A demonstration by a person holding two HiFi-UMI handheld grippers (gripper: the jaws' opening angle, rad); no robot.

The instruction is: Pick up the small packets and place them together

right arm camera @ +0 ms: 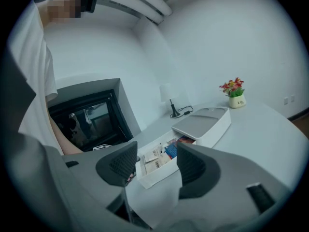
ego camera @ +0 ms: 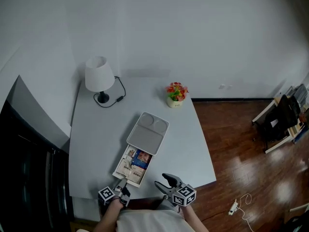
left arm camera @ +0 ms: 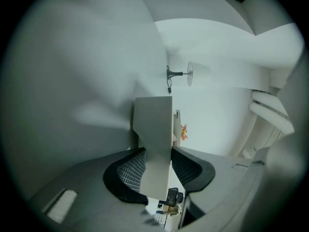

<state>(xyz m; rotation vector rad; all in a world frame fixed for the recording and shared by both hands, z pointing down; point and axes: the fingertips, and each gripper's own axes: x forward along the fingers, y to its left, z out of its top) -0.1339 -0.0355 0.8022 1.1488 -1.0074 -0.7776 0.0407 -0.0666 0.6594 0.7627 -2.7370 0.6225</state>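
A white box (ego camera: pixel 147 133) lies on the pale table, and its drawer (ego camera: pixel 124 174) is pulled out toward me. Several small packets (ego camera: pixel 137 159) lie inside the drawer. My left gripper (ego camera: pixel 121 184) is at the drawer's near end. In the left gripper view its pads clamp a flat pale wall of the drawer (left arm camera: pixel 154 124), with the left gripper (left arm camera: pixel 157 170) shut on it. My right gripper (ego camera: pixel 163 181) hovers just right of the drawer's near end. In the right gripper view the right gripper (right arm camera: pixel 157 166) stands apart with nothing between its jaws, and beyond it are the packets (right arm camera: pixel 155 156) and the box (right arm camera: pixel 205 122).
A white lamp (ego camera: pixel 99 76) with a black cord stands at the table's back left. A small flower pot (ego camera: pixel 176 94) sits at the back right. The drawer's near end reaches the table's front edge (ego camera: pixel 145 192). A dark cabinet (ego camera: pixel 24 168) stands to the left, wooden floor to the right.
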